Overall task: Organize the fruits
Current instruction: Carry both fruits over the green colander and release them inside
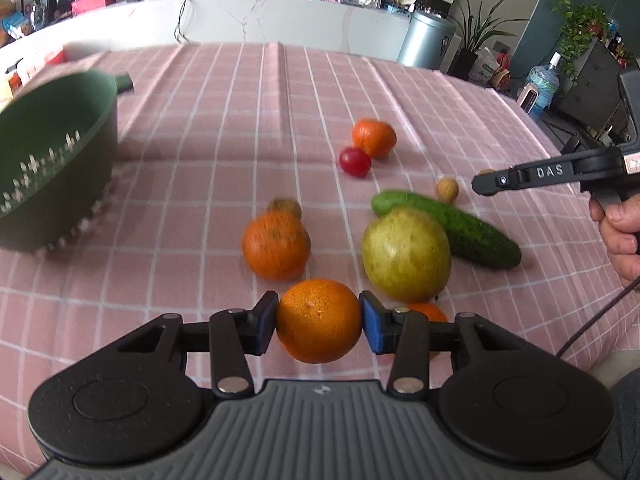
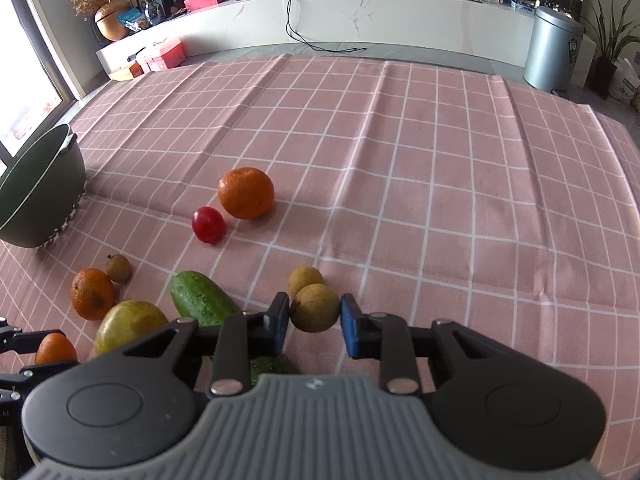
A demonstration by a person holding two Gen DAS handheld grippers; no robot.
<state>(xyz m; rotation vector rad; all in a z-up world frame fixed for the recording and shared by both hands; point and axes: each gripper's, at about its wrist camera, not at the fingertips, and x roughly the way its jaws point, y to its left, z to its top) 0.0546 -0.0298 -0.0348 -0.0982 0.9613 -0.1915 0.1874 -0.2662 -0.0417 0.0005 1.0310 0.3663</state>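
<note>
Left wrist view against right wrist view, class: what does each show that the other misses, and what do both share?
Only the left: the orange clamped in the left tool, seen close, and the water jug. Only the right: a longan between the right tool pads, and the window. Both: green colander, cucumber, cherry tomato, pink checked cloth.

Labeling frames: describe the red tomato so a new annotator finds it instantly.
On the pink checked tablecloth, find the far orange lying apart from the fruit cluster. The tomato sits right beside it, nearer the camera. It is the only red piece, small, smooth and glossy.
</note>
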